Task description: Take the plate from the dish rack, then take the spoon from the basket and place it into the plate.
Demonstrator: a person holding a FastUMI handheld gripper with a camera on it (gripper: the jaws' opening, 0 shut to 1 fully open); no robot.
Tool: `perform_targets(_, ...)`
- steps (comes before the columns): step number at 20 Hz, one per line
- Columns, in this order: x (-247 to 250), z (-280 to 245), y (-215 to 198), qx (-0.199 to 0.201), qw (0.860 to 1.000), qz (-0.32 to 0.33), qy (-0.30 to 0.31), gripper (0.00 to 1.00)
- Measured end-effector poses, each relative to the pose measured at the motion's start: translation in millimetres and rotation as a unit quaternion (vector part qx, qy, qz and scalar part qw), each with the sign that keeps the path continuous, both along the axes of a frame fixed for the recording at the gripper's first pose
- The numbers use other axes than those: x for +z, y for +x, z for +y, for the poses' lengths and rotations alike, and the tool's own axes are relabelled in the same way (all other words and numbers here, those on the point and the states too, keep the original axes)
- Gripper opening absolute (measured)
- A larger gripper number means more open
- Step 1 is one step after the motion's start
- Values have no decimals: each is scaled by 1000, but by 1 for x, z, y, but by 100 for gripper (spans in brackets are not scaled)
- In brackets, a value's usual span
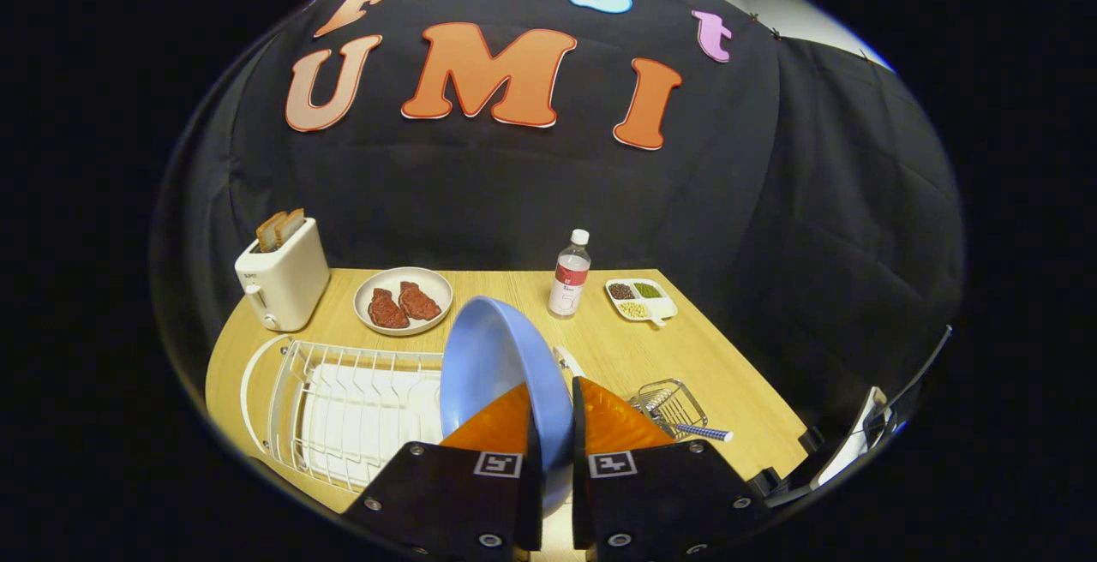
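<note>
Gripper [548, 425] fingers clamp the blue plate [493, 356] by its rim, holding it on edge above the right end of the white dish rack [343, 408]. Step one looks nearly done. Next the plate needs setting flat on the table [617, 348], left of the wire basket [673, 403] holding the spoon [703, 433].

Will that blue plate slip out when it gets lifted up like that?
It might. The blue plate looks smooth and glossy, and the tool pinches only its rim, so it could slide or swing. It looks stiff, so it probably won't bend. It stands on edge above the dish rack, so a drop could chip it.
</note>
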State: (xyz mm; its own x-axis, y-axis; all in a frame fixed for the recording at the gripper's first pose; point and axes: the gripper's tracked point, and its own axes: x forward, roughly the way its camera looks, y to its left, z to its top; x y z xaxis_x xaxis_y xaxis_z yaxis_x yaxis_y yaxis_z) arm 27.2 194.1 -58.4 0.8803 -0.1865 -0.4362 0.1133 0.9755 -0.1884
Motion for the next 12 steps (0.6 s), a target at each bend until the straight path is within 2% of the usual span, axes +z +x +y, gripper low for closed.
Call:
perform_targets(6, 6, -24, -51, 10, 999, -1, 52, 14)
perform_targets(12, -12, -40, -100, 18, 994, 19, 105, 14)
